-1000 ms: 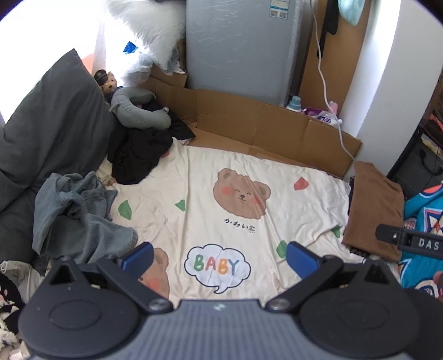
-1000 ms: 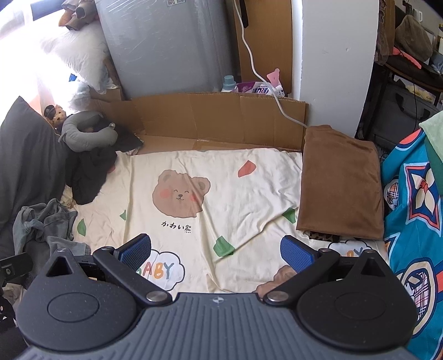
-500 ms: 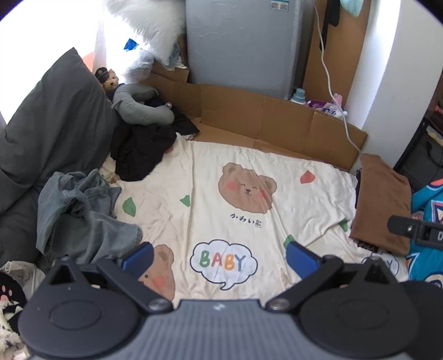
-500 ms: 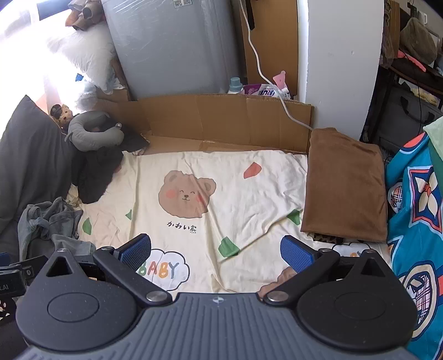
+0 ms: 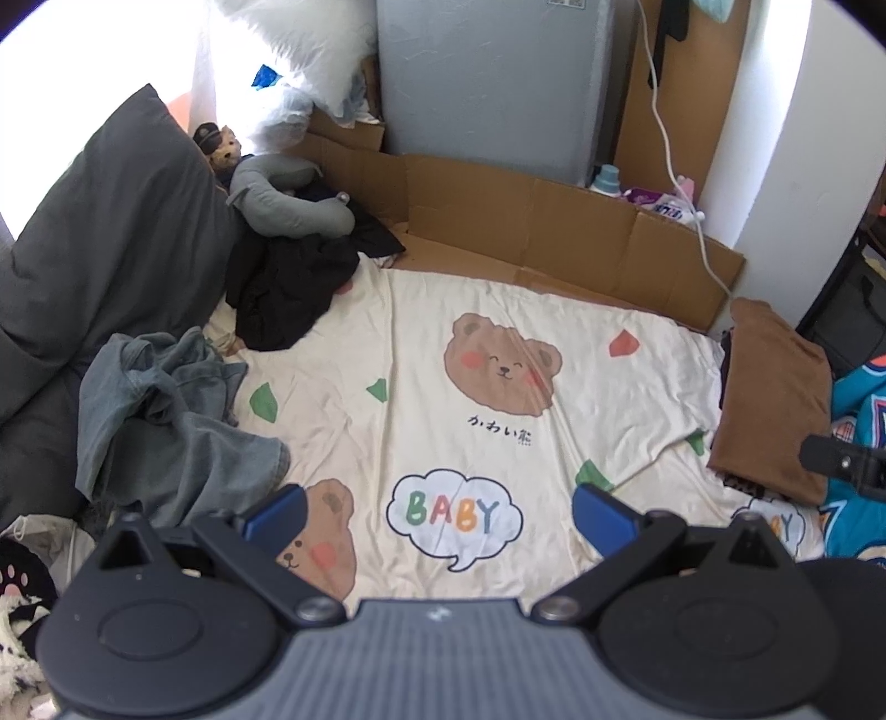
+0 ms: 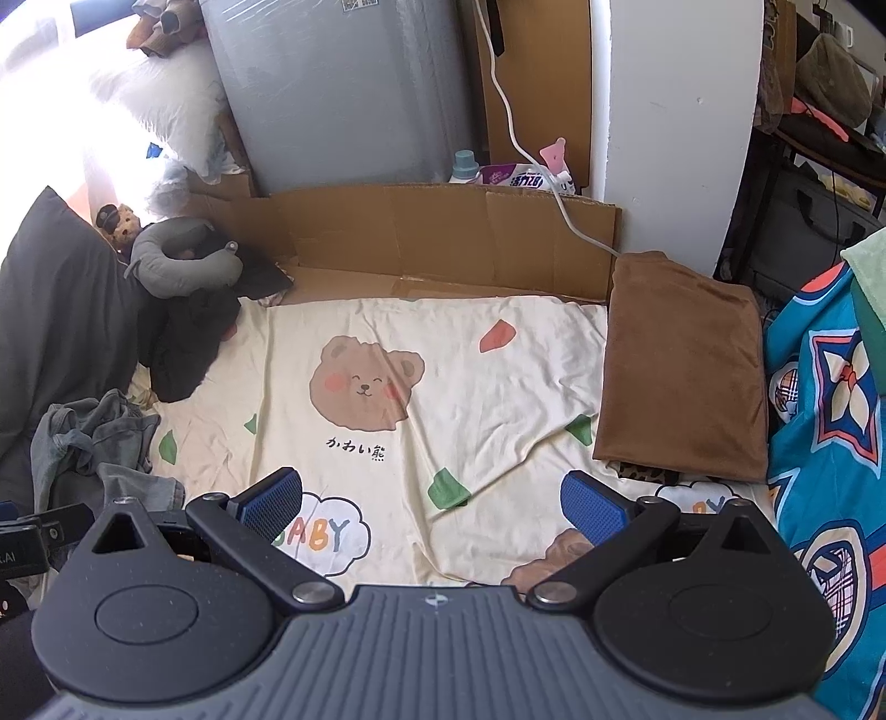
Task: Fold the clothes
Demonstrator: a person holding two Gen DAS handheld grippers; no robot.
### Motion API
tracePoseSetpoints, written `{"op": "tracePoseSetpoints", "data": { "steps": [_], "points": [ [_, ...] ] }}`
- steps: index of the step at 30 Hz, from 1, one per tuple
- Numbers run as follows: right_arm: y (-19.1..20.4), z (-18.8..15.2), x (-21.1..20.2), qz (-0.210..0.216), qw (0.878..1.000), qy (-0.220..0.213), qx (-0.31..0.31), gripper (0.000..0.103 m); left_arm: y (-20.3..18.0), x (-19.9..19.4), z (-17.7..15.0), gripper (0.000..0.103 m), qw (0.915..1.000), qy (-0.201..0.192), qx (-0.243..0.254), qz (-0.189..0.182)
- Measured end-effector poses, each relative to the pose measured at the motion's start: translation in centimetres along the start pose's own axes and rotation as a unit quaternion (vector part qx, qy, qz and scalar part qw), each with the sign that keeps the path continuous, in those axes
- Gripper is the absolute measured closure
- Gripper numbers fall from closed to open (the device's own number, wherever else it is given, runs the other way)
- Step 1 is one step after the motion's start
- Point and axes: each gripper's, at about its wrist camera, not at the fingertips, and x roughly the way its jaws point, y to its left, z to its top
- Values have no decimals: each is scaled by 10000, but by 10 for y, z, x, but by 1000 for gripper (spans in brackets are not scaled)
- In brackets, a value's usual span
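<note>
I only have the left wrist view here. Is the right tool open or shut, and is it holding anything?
Observer: The right tool is open. Its jaws are wide apart and hold nothing, over the bear-print sheet.
Operator: What lies beyond the brown folded garment, further right?
Observer: Past the brown folded garment is the teal patterned blanket, with a green cloth at the frame's right edge.
Operator: Anything up by the grey cabinet that I'm missing?
Observer: Something brown and plush sits above the white pillow, left of the grey cabinet. I can't tell what it is.
</note>
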Motion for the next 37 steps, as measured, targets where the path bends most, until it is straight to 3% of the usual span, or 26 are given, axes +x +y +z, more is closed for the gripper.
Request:
{"op": "tracePoseSetpoints", "data": {
  "steps": [18,25,37],
  "points": [
    [3,-1,20,404,9990,98,-178,0,8,5,0,0,9998,71,-70,161],
    [-1,-2,39,455,9984,286,-191,0,9,6,0,0,9997,83,-84,233],
    [4,3,36,499,9980,183,-351,0,14,8,3,0,9991,107,-199,350]
  ]
}}
